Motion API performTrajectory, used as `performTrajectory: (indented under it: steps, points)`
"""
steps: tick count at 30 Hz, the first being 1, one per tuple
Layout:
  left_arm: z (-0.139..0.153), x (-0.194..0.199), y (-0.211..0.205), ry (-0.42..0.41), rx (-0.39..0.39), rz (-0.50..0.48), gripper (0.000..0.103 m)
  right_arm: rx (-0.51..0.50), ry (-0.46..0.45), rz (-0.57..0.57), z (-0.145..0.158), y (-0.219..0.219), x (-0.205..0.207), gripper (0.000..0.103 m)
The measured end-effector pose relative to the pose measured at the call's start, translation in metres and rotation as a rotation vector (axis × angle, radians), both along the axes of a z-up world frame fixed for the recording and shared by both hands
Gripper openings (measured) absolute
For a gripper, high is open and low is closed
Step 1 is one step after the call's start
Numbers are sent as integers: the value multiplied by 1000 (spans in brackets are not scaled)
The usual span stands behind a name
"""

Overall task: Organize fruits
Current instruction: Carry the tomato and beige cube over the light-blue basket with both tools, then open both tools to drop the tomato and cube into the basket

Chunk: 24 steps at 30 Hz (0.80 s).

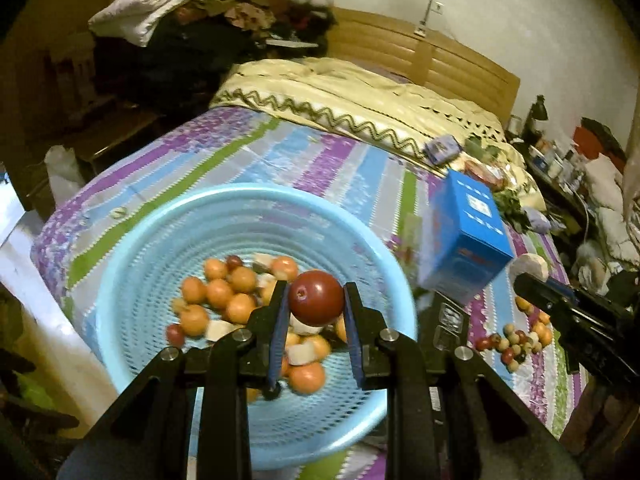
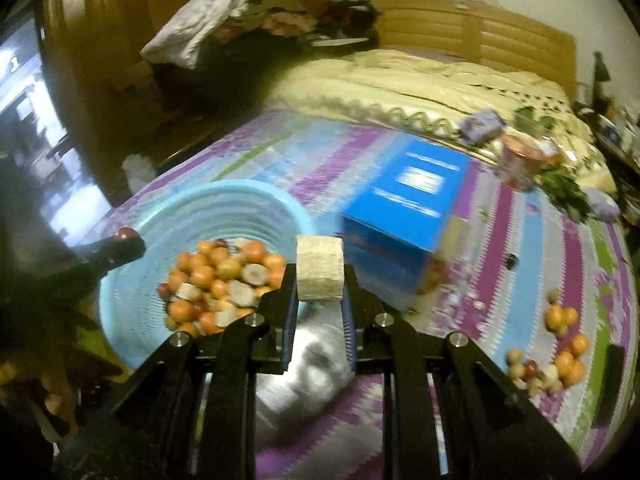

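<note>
My left gripper (image 1: pixel 316 300) is shut on a dark red round fruit (image 1: pixel 316 297) and holds it above the light blue basket (image 1: pixel 160 224). The basket holds several orange, red and pale fruit pieces (image 1: pixel 228 296). My right gripper (image 2: pixel 320 280) is shut on a pale beige cylindrical fruit piece (image 2: pixel 320 270), right of the basket (image 2: pixel 224 200) and above the striped bed sheet (image 2: pixel 500 280). It shows in the left wrist view (image 1: pixel 530 270) with that piece (image 1: pixel 528 265). A loose pile of small fruits (image 1: pixel 520 340) lies on the sheet at the right and shows in the right wrist view (image 2: pixel 556 352).
A blue carton (image 1: pixel 464 232) stands just right of the basket, also in the right wrist view (image 2: pixel 404 216). A cream quilt (image 1: pixel 360 100) and a wooden headboard (image 1: pixel 424 56) lie beyond. A small purple box (image 2: pixel 480 124), a red cup (image 2: pixel 520 164) and a white crumpled bag (image 2: pixel 312 368) are on the bed.
</note>
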<state>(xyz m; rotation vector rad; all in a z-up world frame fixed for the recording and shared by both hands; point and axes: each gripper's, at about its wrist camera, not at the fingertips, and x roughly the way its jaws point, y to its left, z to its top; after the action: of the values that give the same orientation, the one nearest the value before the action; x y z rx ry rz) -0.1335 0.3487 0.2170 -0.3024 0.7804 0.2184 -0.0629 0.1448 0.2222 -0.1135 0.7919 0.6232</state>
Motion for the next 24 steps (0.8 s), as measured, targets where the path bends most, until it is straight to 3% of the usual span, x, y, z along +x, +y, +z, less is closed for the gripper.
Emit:
performTrajectory:
  steps: [9, 17, 24]
  points:
    - [-13, -7, 55, 44, -21, 61, 26, -41, 64, 112, -8, 69, 6, 20]
    - [-37, -2, 90, 117, -69, 91, 26, -100, 177, 167, -28, 90, 19, 21]
    - [-45, 0, 100, 135, -83, 95, 26, -113, 215, 173, -35, 95, 21, 21]
